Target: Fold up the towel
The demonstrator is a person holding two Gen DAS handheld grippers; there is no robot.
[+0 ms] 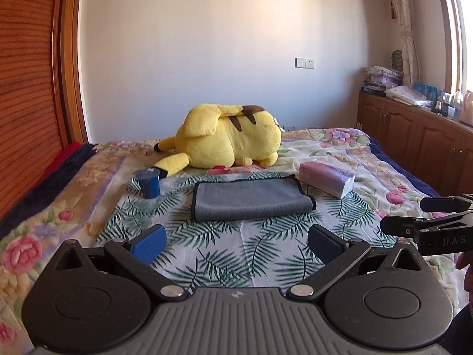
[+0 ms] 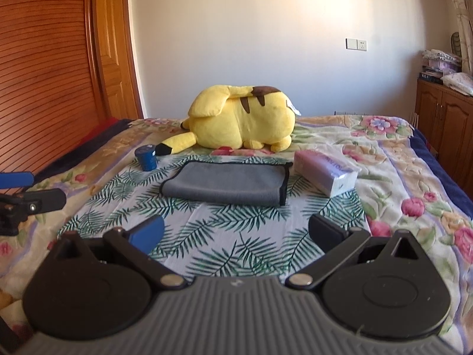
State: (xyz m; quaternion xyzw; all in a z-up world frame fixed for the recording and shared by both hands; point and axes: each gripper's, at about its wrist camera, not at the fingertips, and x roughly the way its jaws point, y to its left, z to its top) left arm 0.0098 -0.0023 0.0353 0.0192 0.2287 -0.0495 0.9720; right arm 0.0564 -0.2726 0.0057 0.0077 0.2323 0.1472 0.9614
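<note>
Towel (image 1: 251,199) lies folded on the leaf-print cloth (image 1: 236,254), well ahead of the left gripper (image 1: 236,244) and right gripper (image 2: 236,233), both spread wide and holding nothing; blue cup (image 1: 149,182) left, tissue pack (image 1: 326,179) right, yellow plush (image 1: 230,136) behind

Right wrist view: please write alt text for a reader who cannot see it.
A grey towel, already folded, lies on a leaf-print cloth on a floral bed, beyond the open right gripper. Behind it lies a yellow Pikachu plush, with a blue cup at left and a tissue pack at right.
</note>
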